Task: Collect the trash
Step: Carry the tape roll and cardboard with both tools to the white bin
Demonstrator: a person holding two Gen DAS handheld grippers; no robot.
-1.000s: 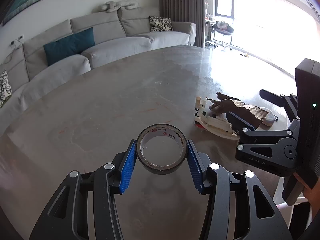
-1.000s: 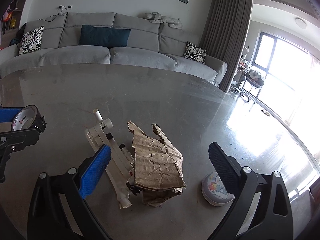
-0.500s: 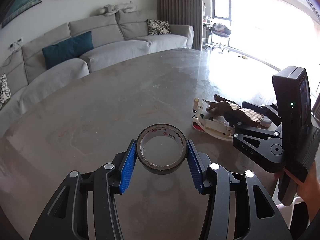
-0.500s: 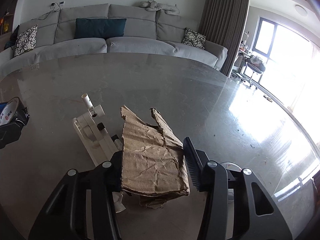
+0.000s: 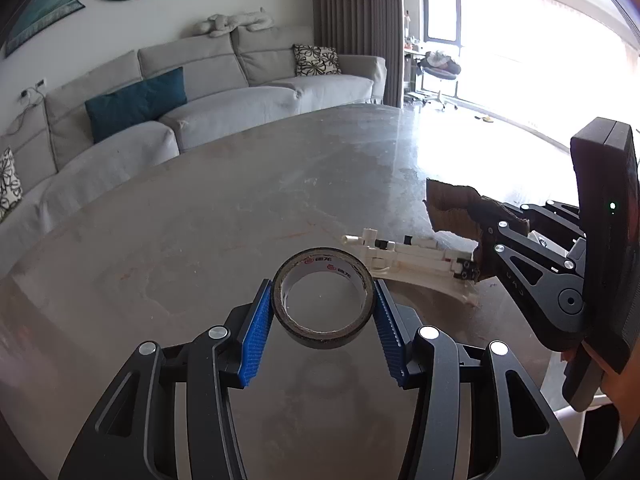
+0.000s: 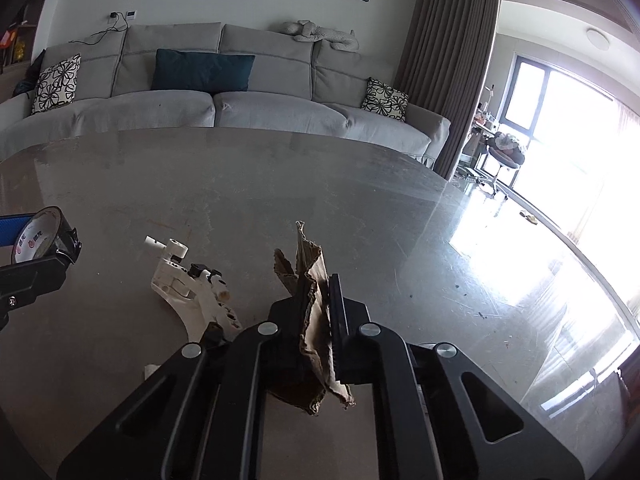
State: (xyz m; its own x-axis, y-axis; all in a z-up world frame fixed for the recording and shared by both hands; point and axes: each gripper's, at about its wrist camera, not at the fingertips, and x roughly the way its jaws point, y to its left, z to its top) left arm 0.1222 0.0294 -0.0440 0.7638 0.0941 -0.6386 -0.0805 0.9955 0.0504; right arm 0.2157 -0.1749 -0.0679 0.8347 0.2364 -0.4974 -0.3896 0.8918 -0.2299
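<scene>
While cardboard (image 6: 316, 312) hangs pinched, white plastic piece (image 6: 192, 292) lies just beside.

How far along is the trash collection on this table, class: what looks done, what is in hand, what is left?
Done: nothing visibly binned. In hand: the left gripper grips a black tape roll, and the right gripper is shut on a crumpled brown cardboard scrap. Left: the white plastic part lies on the grey stone table.

Lower cardboard scrap (image 6: 316, 344) behind the right tongs (image 6: 316, 308), white plastic piece (image 6: 200, 300) partly hidden
</scene>
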